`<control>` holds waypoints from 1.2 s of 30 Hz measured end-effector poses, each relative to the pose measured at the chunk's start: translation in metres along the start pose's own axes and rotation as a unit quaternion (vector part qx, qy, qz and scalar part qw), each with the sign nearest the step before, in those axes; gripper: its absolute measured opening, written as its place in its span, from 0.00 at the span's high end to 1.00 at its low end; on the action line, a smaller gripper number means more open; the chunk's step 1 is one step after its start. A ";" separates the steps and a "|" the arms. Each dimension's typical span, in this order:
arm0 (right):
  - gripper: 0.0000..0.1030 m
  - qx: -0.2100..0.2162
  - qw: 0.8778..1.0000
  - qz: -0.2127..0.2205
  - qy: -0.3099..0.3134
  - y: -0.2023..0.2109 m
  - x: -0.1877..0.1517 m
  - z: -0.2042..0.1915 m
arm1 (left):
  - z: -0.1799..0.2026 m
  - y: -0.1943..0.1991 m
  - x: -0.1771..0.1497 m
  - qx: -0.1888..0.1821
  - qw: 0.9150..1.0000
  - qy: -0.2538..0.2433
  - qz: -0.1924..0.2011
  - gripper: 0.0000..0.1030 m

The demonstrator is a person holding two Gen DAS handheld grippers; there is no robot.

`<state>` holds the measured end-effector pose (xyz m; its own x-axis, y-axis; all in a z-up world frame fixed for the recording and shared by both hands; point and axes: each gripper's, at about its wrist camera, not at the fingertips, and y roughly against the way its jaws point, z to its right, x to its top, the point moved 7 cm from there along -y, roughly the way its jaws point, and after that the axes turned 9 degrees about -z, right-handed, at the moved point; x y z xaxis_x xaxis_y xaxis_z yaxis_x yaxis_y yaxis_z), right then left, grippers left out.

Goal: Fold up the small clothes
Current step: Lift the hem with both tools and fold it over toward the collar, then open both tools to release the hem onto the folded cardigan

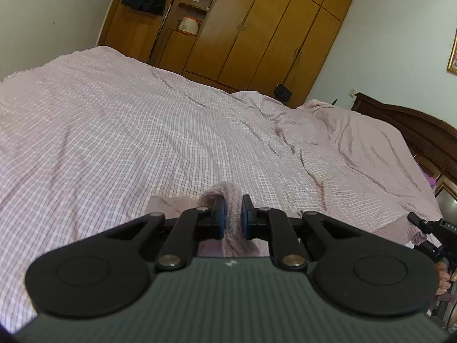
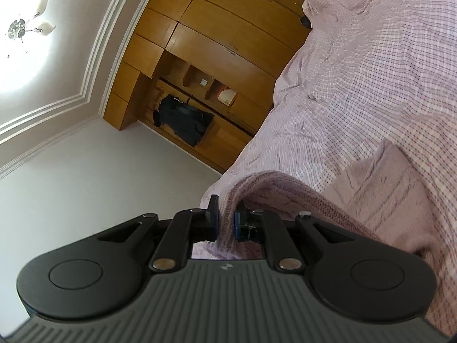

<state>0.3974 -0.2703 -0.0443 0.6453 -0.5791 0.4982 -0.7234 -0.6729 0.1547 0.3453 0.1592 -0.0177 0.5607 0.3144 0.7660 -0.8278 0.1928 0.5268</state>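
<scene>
A wide bed [image 1: 114,131] fills the left wrist view, covered by a wrinkled pink checked sheet [image 1: 285,143]. At 6 o'clock a pink knitted garment [image 1: 168,203] lies partly on the sheet.

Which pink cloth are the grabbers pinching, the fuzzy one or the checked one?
The fuzzy knitted garment. Both the left gripper and right gripper pinch it. The checked bedspread lies flat beneath, unheld.

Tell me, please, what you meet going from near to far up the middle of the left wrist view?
Left gripper, jaws shut on the pink knitted garment → checked bedspread → wooden wardrobe.
</scene>
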 end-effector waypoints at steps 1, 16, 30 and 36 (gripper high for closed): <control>0.90 -0.002 1.000 0.000 0.001 -0.004 0.003 0.002 | 0.000 -0.005 0.002 0.006 1.000 -0.008 0.000 0.87; 0.90 -0.055 0.998 -0.001 -0.002 -0.064 0.018 0.074 | -0.033 -0.088 -0.016 0.054 0.998 -0.014 -0.027 0.87; 0.74 -0.102 0.994 -0.018 -0.032 -0.093 0.011 0.120 | -0.038 -0.086 -0.046 0.105 0.993 -0.051 -0.028 0.55; 0.66 -0.123 0.992 -0.001 -0.010 -0.088 0.017 0.123 | -0.031 -0.072 -0.044 0.095 0.994 -0.051 -0.025 0.55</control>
<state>0.5024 -0.2779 -0.1544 0.6491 -0.5885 0.4820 -0.7591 -0.5425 0.3598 0.3798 0.1600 -0.1008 0.6086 0.2102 0.7651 -0.7855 0.0231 0.6185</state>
